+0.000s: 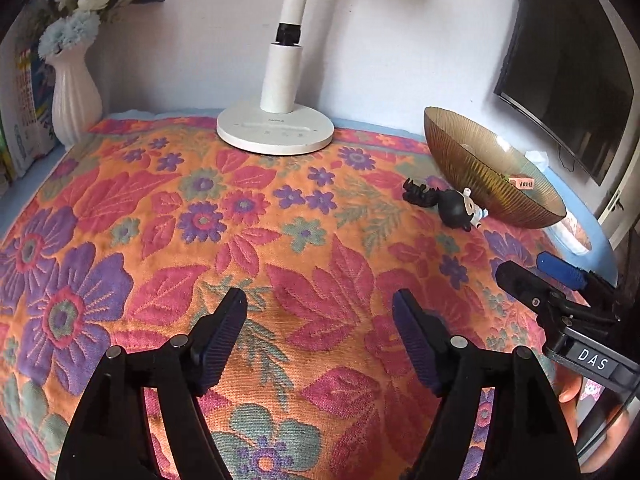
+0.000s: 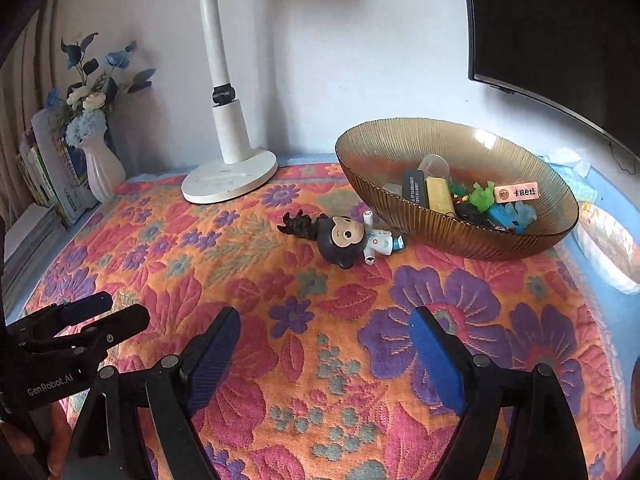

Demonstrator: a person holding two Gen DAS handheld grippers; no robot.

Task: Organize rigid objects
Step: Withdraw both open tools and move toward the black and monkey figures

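Observation:
A small figurine with a big black head and white-blue body lies on its side on the floral cloth, just left of an amber ribbed glass bowl. It also shows in the left wrist view, beside the bowl. The bowl holds several small items: a yellow block, a pink eraser, green and blue toys. My left gripper is open and empty above the cloth. My right gripper is open and empty, well short of the figurine.
A white desk lamp stands at the back middle. A white vase with blue flowers and books stand at the back left. A dark monitor hangs at the right. The floral cloth covers the table.

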